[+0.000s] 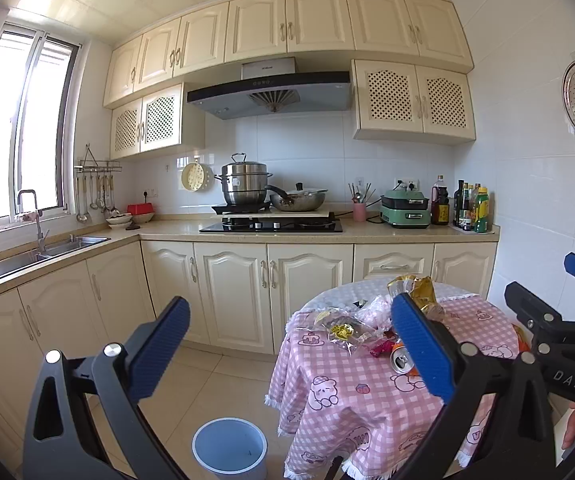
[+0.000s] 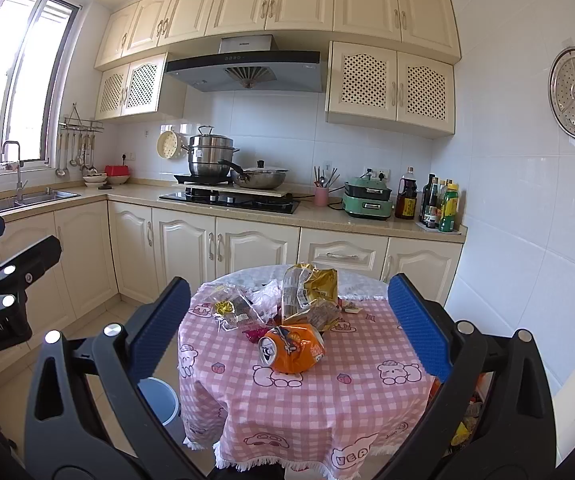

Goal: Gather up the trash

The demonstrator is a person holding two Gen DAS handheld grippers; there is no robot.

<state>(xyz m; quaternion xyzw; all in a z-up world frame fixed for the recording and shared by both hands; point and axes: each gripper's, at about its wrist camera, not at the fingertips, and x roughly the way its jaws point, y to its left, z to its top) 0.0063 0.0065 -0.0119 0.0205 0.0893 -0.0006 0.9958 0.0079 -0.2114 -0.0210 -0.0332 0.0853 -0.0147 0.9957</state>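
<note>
Right wrist view: trash heap on pink-checked counter [image 2: 327,400].
Crushed orange can [image 2: 293,347], gold wrapper [image 2: 311,288], clear wrapper [image 2: 231,306] mid-counter; right claw [image 2: 287,328] and left claw [image 1: 287,344] both spread, empty; bin [image 1: 229,446] on floor.

Matt pink checked cloth on the round table [image 2: 327,400], crushed glossy orange metal can [image 2: 293,348], shiny gold foil bag [image 2: 311,292], crinkled clear plastic wrapper [image 2: 231,308], ribbed blue rubbery pads [image 2: 417,322], smooth pale plastic bin [image 1: 229,446], polished steel pot [image 1: 244,184] far on the stove.

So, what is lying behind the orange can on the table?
Behind the crushed orange can stands a gold snack bag, with a clear wrapper to its left. Anything directly behind the bag is hidden.
</note>
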